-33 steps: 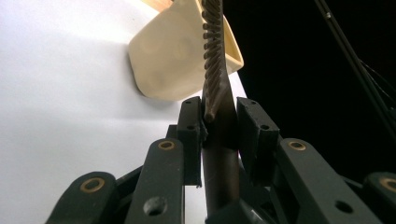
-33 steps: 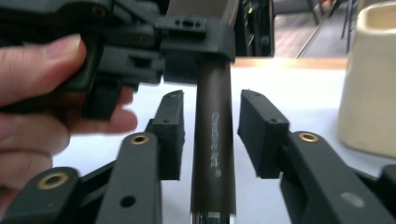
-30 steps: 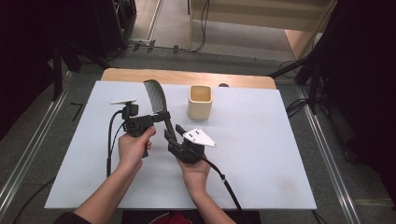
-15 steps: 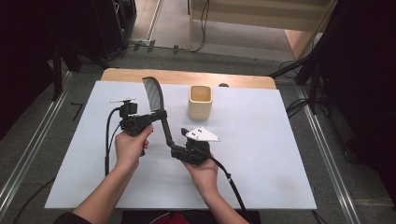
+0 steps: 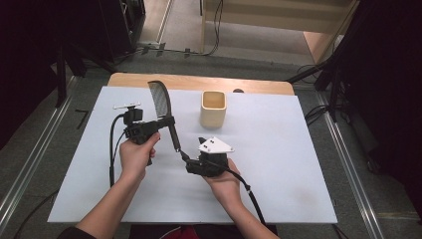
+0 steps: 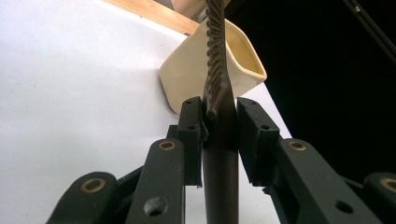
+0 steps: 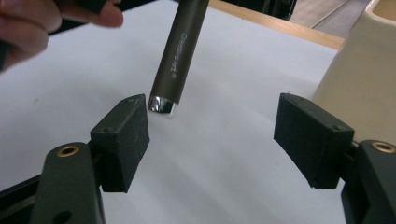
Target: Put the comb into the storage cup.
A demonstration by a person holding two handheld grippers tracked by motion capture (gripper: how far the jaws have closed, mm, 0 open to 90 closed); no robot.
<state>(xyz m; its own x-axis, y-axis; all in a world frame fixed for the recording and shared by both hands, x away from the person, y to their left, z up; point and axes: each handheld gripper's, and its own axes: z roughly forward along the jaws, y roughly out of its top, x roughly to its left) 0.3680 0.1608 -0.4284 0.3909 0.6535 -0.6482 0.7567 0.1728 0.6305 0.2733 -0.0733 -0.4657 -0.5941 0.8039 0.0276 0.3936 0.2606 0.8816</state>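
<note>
— Looked down on a white sheet (image 5: 298,164) over a wooden table (image 5: 199,82), dark floor all round. Noted a cream, square-mouthed ceramic cup (image 5: 213,108) near the far edge. And the dark, long-handled plastic comb (image 5: 161,102)?

— Hung in the air left of the cup, clear of the sheet. Was pinched where teeth meet handle by the left gripper (image 5: 168,121), pads pressed tight on both sides. Ran long axis from the toothed end, up and away, down toward the near side of the cup.

— And the right gripper (image 7: 212,126)?

— Sat nearest the low end, on the cup's near side. Had just been spreading its jaws; stood wide apart. Showed the handle's chrome-capped tip (image 7: 162,103) between them, just beside one pad (image 7: 122,140), pressed by neither.

— So let go, by the look of it?

— Seemed so. Left the comb with the left gripper alone; probably called next for swinging the handle end rightward, over the cup's mouth.
</note>
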